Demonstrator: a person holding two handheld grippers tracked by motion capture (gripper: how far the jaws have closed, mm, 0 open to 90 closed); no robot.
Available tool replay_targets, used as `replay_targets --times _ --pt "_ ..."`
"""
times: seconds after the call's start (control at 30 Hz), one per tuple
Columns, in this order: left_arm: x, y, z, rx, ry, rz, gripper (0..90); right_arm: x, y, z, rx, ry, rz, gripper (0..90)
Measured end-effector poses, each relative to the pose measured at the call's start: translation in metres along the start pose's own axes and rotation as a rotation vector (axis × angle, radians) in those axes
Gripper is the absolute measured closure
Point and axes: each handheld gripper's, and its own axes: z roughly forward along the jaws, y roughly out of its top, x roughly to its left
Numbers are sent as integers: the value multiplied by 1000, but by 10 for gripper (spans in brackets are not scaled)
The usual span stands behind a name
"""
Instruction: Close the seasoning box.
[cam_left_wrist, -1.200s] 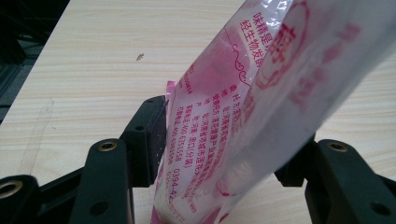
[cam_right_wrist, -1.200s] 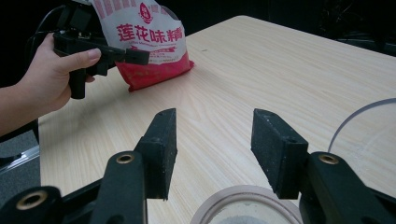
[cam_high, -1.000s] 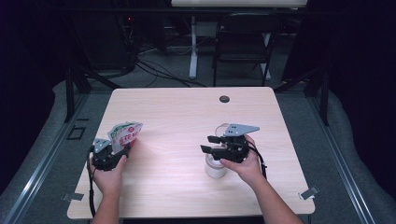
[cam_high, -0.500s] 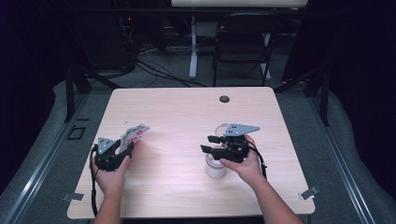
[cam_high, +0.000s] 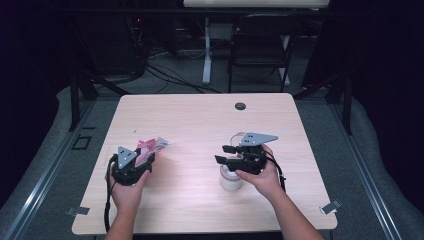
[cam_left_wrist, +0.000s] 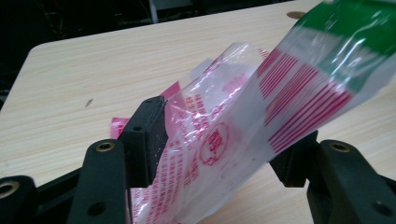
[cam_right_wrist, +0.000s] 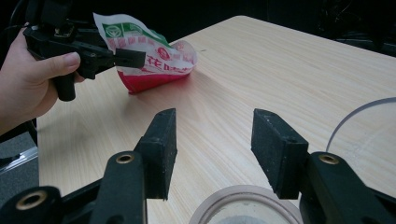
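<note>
A crinkled plastic bag (cam_left_wrist: 261, 107), printed red and white with a green band, stands between the jaws of my left gripper (cam_left_wrist: 222, 144), and both pads press on it. In the high view that gripper (cam_high: 147, 156) is at the table's near left, with the bag (cam_high: 152, 146) sticking out up and to the right. The right gripper view has the bag (cam_right_wrist: 159, 60) with its lower corner at the tabletop. My right gripper (cam_right_wrist: 212, 140) is open with nothing between its fingers, just above a white round container (cam_high: 231, 179) whose rim (cam_right_wrist: 245, 205) sits below the jaws.
The wooden table (cam_high: 200, 120) has a small black round plug (cam_high: 240, 106) near its far edge. A clear curved rim (cam_right_wrist: 355, 116) lies beside the right gripper. A dark chair (cam_high: 260, 45) and cables stand on the floor beyond the table.
My left gripper has carried the bag a little to the right. The right gripper and the white container have stayed in place.
</note>
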Motion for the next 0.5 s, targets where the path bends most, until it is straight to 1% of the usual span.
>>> replay_targets --times 0.13,0.3,0.37,0.4,0.5 --pt "-11 2 3 11 -23 31 436 0 0 0 3 -1 -3 502" --pt "-27 5 5 19 -56 84 432 0 0 0 1 -3 -2 502" --pt "-33 6 6 30 -69 111 433 0 0 0 -1 -2 -1 502" --pt "-37 6 7 25 -75 116 433 0 0 -1 -2 -2 -1 502" --pt "-43 7 9 38 -102 120 433 1 0 -1 -2 -5 -2 502"
